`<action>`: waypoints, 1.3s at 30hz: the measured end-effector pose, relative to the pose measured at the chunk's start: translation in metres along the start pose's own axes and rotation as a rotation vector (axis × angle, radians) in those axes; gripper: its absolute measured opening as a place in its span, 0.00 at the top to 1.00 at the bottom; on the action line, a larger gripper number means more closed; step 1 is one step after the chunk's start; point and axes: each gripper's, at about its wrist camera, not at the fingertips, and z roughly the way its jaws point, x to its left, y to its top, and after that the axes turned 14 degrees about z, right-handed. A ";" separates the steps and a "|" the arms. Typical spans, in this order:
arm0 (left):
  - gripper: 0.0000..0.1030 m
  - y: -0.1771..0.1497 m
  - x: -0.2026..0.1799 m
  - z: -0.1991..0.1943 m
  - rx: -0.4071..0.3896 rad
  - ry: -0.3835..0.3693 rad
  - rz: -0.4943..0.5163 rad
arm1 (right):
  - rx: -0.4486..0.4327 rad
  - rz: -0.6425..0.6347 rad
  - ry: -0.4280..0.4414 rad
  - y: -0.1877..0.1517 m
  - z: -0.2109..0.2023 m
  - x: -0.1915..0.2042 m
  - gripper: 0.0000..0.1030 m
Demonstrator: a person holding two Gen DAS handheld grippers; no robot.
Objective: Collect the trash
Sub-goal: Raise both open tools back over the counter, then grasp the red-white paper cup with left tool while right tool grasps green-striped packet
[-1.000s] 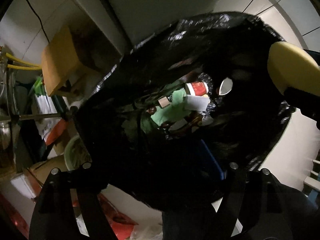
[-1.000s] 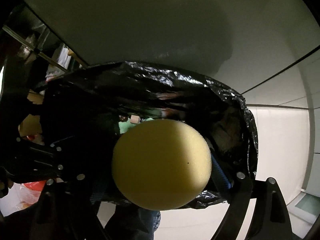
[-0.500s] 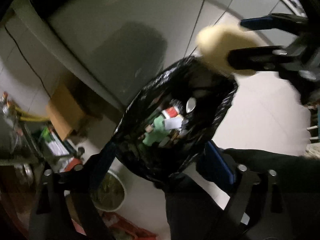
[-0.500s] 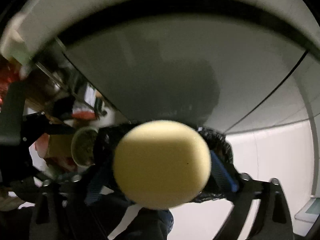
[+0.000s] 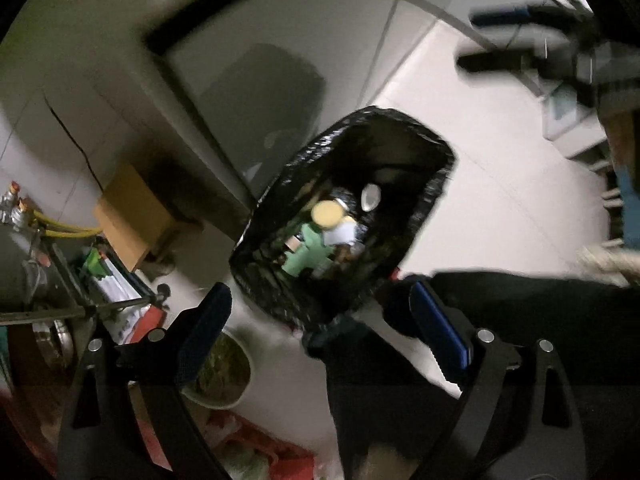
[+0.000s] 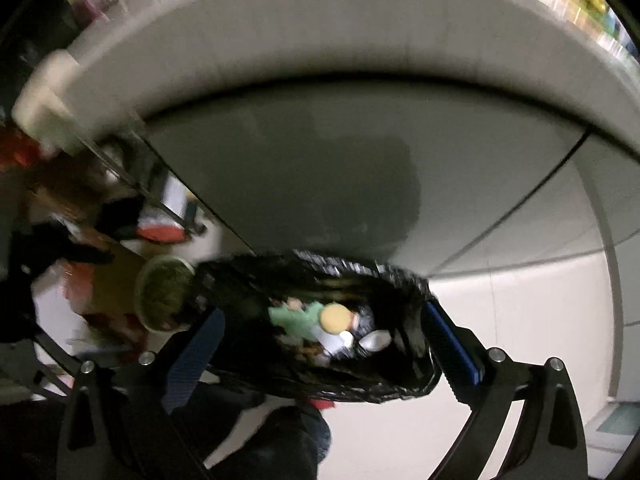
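Black plastic: the trash bag [image 5: 420,148] stands open-mouthed on the pale floor [image 5: 500,200], and both claws look down into it.
Bag contents: a round yellow sponge [image 5: 327,213] lies on top of the heap, touching a green scrap [image 5: 310,250] and a white piece [image 5: 340,232]; a small silvery oval [image 5: 370,197] sits just beside the sponge toward the bag's far rim.
Same heap from the right: the sponge [image 6: 337,317] rests against the green scrap [image 6: 292,318], with the silvery oval [image 6: 376,340] near the bag's [image 6: 320,264] right wall.
Left claw [image 5: 320,332]: jaws spread wide, nothing between the blue pads, hanging above the bag's near rim.
Right claw [image 6: 320,348]: jaws spread wide and empty, above the bag.
Bowl [image 5: 220,376]: a light round bowl of greenish-brown matter stands on the floor just beside the bag, on its left.
Cardboard box [image 5: 132,216]: left of the bag, against the wall.
Red packaging [image 5: 256,452]: on the floor beyond the bowl, away from the bag.
Person: dark trouser legs [image 5: 400,400] close against the bag's near side.
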 end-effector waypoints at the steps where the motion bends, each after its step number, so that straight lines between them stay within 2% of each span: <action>1: 0.14 -0.006 0.001 -0.015 -0.009 -0.010 0.005 | -0.040 -0.005 0.032 0.008 -0.024 0.004 0.05; 3: 0.14 -0.015 0.006 -0.048 -0.028 -0.005 -0.014 | -0.135 -0.011 0.100 0.028 -0.070 0.014 0.05; 5: 0.14 -0.017 0.019 -0.074 -0.060 0.011 -0.071 | -0.227 -0.016 0.132 0.048 -0.099 0.021 0.05; 7: 0.14 -0.012 0.036 -0.105 -0.138 0.063 -0.157 | -0.301 -0.012 0.134 0.065 -0.112 0.023 0.05; 9: 0.14 0.001 0.050 -0.133 -0.238 0.146 -0.212 | -0.380 0.015 0.132 0.087 -0.116 0.022 0.05; 12: 0.14 0.019 0.064 -0.158 -0.354 0.235 -0.250 | -0.452 0.029 0.069 0.114 -0.113 0.018 0.05; 13: 0.14 0.025 0.069 -0.162 -0.378 0.252 -0.267 | -0.499 0.032 0.058 0.129 -0.111 0.013 0.05; 15: 0.14 0.036 0.076 -0.168 -0.428 0.238 -0.295 | -0.535 0.064 0.028 0.159 -0.106 0.000 0.05; 18: 0.14 0.049 0.074 -0.172 -0.468 0.236 -0.305 | -0.489 0.154 -0.034 0.196 -0.086 -0.016 0.05; 21: 0.14 0.057 0.067 -0.179 -0.478 0.279 -0.268 | -0.431 0.357 0.033 0.208 -0.070 -0.044 0.05; 22: 0.14 0.057 0.063 -0.180 -0.479 0.296 -0.250 | -0.432 0.391 0.052 0.206 -0.067 -0.048 0.05; 24: 0.14 0.056 0.060 -0.180 -0.466 0.313 -0.223 | -0.429 0.423 0.032 0.205 -0.058 -0.055 0.05; 26: 0.14 0.056 0.059 -0.179 -0.453 0.309 -0.212 | -0.418 0.466 0.047 0.210 -0.048 -0.066 0.05; 29: 0.14 0.052 0.062 -0.177 -0.439 0.292 -0.223 | -0.413 0.543 0.148 0.223 -0.040 -0.083 0.06; 30: 0.14 0.051 0.063 -0.177 -0.439 0.286 -0.235 | -0.404 0.556 0.192 0.229 -0.038 -0.087 0.11; 31: 0.14 0.050 0.063 -0.178 -0.440 0.282 -0.243 | -0.393 0.564 0.225 0.233 -0.036 -0.090 0.38; 33: 0.14 0.051 0.065 -0.178 -0.443 0.278 -0.256 | -0.330 0.600 0.360 0.241 -0.029 -0.096 0.81; 34: 0.14 0.052 0.066 -0.178 -0.446 0.277 -0.260 | -0.312 0.614 0.389 0.244 -0.027 -0.095 0.99; 36: 0.14 0.055 0.069 -0.179 -0.453 0.272 -0.265 | -0.314 0.616 0.405 0.243 -0.032 -0.094 0.99; 39: 0.14 0.064 0.073 -0.182 -0.473 0.280 -0.261 | -0.371 0.595 0.456 0.235 -0.064 -0.088 0.99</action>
